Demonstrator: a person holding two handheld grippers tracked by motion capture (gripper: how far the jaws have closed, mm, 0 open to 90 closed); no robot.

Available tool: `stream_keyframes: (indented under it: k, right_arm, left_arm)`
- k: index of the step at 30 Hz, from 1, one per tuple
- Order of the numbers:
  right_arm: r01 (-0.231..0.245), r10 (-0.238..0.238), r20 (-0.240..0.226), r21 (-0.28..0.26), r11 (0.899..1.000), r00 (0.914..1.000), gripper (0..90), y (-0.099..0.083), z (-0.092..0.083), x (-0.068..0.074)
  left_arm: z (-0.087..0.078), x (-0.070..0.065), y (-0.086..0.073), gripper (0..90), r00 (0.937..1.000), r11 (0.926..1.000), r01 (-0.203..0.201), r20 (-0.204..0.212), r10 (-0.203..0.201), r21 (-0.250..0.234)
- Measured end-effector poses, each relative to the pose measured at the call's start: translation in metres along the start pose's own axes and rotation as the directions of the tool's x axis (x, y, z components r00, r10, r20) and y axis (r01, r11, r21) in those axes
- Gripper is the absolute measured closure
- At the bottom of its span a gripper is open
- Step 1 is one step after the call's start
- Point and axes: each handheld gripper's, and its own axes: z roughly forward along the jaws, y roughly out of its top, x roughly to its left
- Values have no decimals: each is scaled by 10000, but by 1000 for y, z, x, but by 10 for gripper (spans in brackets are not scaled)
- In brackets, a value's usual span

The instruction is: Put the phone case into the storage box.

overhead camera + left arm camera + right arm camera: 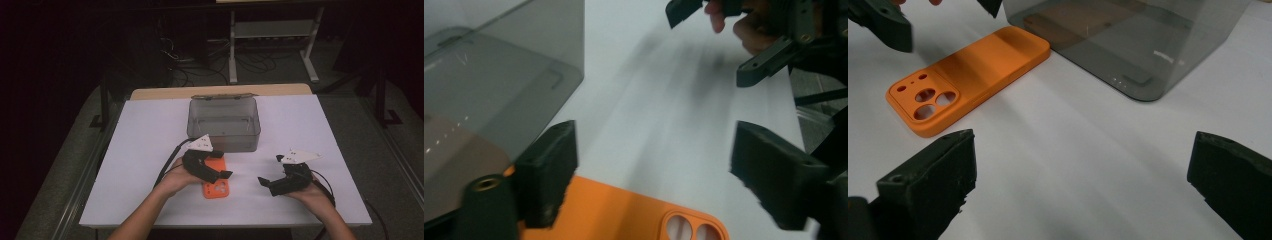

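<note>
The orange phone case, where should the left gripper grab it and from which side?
Probably across its two long edges near the middle, coming down from above. The orange phone case lies flat on the white table, camera cutouts up, so only its thin rim offers a hold. Its far end sits close to the grey plastic box, so stay toward the middle. The left gripper already hangs open over it.

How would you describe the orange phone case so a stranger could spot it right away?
Find the white table, then the grey see-through box at its middle. The phone case lies flat just in front, under the left gripper; it alone is bright orange, with round camera holes.
</note>
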Motion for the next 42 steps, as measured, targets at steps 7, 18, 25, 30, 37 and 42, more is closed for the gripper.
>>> stream_keyframes:
  k: [7, 18, 25, 30, 37, 42]
  right_arm:
    - [-6, 6, 6, 9, 10000, 10000, 0, 0, 0, 0]
    - [4, -4, -6, 4, 10000, 10000, 0, 0, 0, 0]
    - [16, -16, -16, 12, 10000, 10000, 0, 0, 0, 0]
    - [14, -14, -8, 7, 10000, 10000, 0, 0, 0, 0]
    - [0, 0, -11, 5, 10000, 10000, 0, 0, 0, 0]
    - [23, -23, -8, 32, 10000, 10000, 0, 0, 0, 0]
  left_arm:
    - [9, -3, 2, 503, 9999, 9992, -18, 154, 12, 389]
    - [28, -10, -1, 826, 9964, 9925, 52, 829, -155, 1225]
    - [35, -15, -4, 899, 9953, 9851, -122, 965, -45, 1713]
    - [38, -18, -7, 899, 9956, 9790, -217, 931, 28, 2027]
    - [40, -22, -10, 899, 9959, 9698, -327, 899, 112, 2418]
    - [40, -22, -13, 899, 9961, 9645, -339, 877, 112, 2618]
